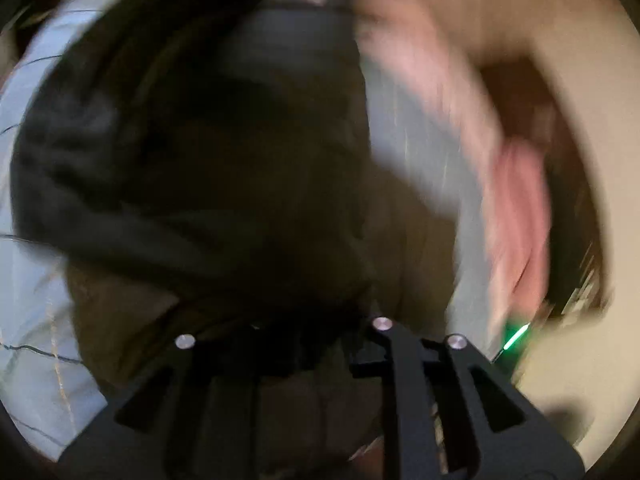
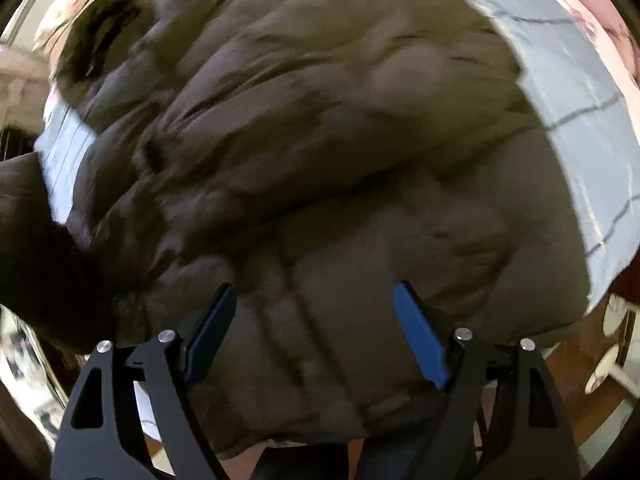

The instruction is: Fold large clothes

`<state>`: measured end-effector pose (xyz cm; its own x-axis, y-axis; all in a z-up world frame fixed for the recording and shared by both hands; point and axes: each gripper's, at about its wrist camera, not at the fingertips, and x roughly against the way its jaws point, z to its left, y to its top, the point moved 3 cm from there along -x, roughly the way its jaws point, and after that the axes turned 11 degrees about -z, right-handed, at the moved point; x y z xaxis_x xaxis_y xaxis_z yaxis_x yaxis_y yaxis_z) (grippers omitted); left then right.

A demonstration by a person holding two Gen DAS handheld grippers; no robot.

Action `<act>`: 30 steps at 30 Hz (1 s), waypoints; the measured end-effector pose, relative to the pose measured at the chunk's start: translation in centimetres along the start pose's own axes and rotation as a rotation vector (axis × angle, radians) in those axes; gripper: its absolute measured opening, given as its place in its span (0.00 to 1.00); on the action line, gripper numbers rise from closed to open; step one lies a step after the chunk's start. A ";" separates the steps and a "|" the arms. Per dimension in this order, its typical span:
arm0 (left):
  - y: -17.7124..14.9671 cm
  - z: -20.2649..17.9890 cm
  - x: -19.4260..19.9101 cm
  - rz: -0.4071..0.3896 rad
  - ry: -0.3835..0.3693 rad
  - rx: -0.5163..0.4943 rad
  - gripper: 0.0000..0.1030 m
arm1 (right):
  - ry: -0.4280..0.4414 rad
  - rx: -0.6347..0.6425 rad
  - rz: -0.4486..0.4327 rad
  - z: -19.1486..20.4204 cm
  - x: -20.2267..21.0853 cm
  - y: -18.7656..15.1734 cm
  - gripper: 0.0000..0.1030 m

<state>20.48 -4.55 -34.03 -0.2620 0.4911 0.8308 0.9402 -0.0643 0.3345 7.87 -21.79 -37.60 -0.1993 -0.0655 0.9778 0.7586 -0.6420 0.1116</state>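
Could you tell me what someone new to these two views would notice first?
A bulky brown puffer jacket fills most of the right wrist view, lying on a pale blue sheet. Below it, the right gripper stands open, its blue pads wide apart over the jacket's near edge. The left wrist view is blurred, with dark fabric bunched over the left gripper.

Puffer jacket (image 2: 320,168) ahead of the right gripper (image 2: 316,332): olive-brown, quilted. Bedsheet (image 2: 576,92) beneath it: pale blue with thin dark grid lines. Gripper pads (image 2: 420,340): blue; frame black.
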 end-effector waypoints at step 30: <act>-3.4 14.5 -6.1 0.087 0.651 0.191 0.71 | 0.342 0.117 -0.088 12.2 -0.1 6.6 0.09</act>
<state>22.00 5.33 -46.67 -0.2053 -0.1355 0.9693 0.9699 0.1044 0.2200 20.49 -16.73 -34.79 -0.4478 -0.2781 0.8498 0.7913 -0.5658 0.2318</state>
